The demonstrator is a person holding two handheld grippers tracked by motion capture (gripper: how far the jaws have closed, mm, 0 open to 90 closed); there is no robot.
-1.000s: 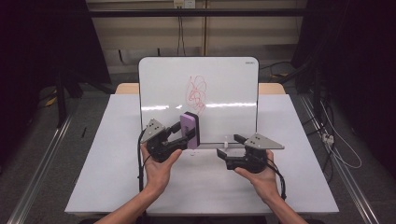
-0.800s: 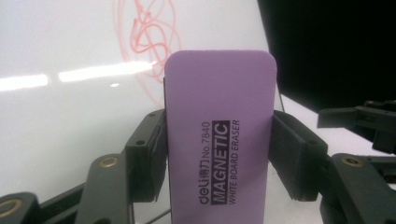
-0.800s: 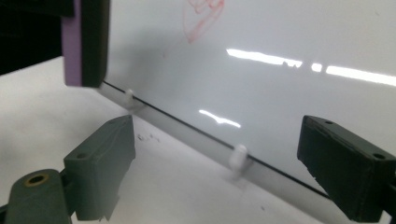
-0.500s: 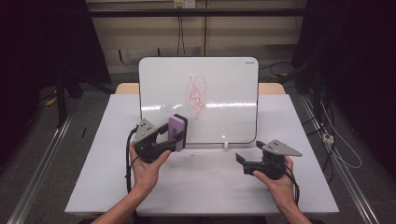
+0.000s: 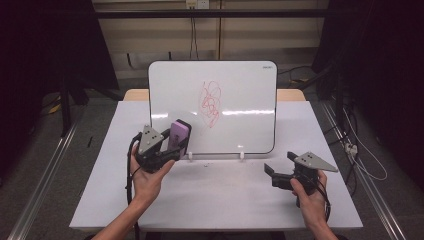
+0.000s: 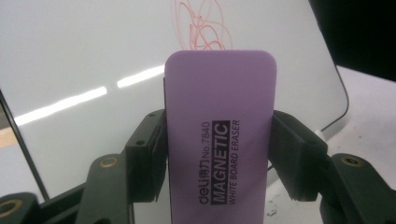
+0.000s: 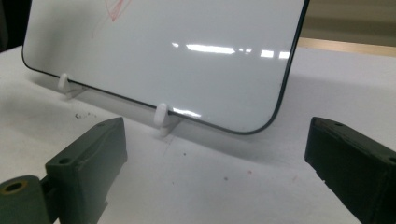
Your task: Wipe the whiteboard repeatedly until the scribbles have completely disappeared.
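Purple round-cornered eraser (image 6: 219, 140), black "MAGNETIC" lettering

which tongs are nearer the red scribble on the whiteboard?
Left. The left tongs, shut on the purple rectangular eraser, sit just below-left of the red scribble. The right tongs, open and empty, hang low by the upright whiteboard's bottom right corner.

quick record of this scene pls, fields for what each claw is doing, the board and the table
left claw: left claw shut on the purple eraser, held upright in front of the board
right claw: right claw open, nothing between its jaws, low over the table at the board's right corner
whiteboard: whiteboard propped up on small white feet
marks: red scribble near the board's middle, not yet wiped
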